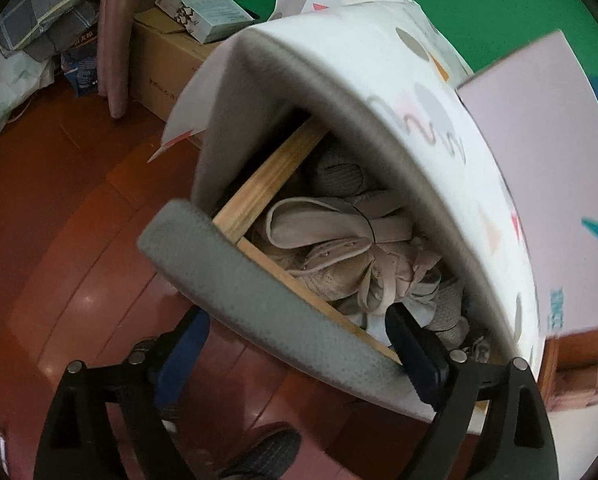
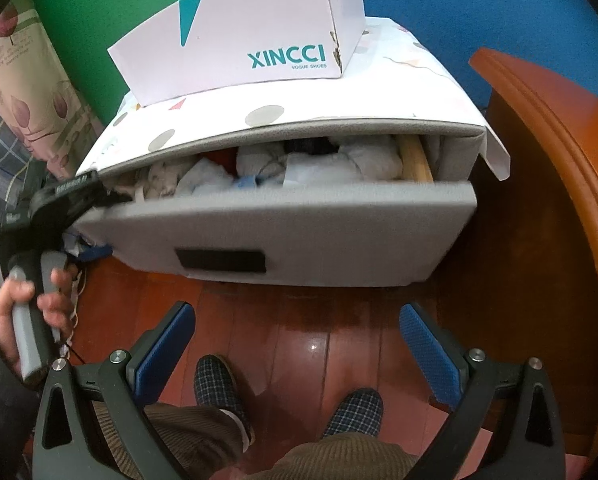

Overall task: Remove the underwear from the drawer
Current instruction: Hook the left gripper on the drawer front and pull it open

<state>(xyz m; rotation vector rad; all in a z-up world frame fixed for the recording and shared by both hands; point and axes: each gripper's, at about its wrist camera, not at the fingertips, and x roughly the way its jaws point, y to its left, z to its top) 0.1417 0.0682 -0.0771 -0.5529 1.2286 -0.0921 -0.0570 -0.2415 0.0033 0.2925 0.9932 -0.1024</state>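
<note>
Both of your grippers stand wide open and hold nothing. Your left gripper [image 1: 299, 336] straddles the grey front panel [image 1: 259, 296] of the drawer [image 2: 275, 236] at its left end: one finger [image 1: 415, 344] reaches inside over the clothes, the other finger [image 1: 187, 344] stays outside above the floor [image 1: 59, 240]. Just beyond the inner finger lies the beige underwear [image 1: 339, 248], piled in the near corner of the drawer beside the wooden frame [image 1: 267, 180]. Your right gripper [image 2: 297, 340] hangs over the floor in front of the drawer, well apart from it, above your two checked slippers [image 2: 219, 384]. Your left hand [image 2: 31, 312] grasps the handle of its gripper. On the patterned top of the cabinet [image 2: 339, 108] stands a white shoe box [image 2: 239, 40].
</note>
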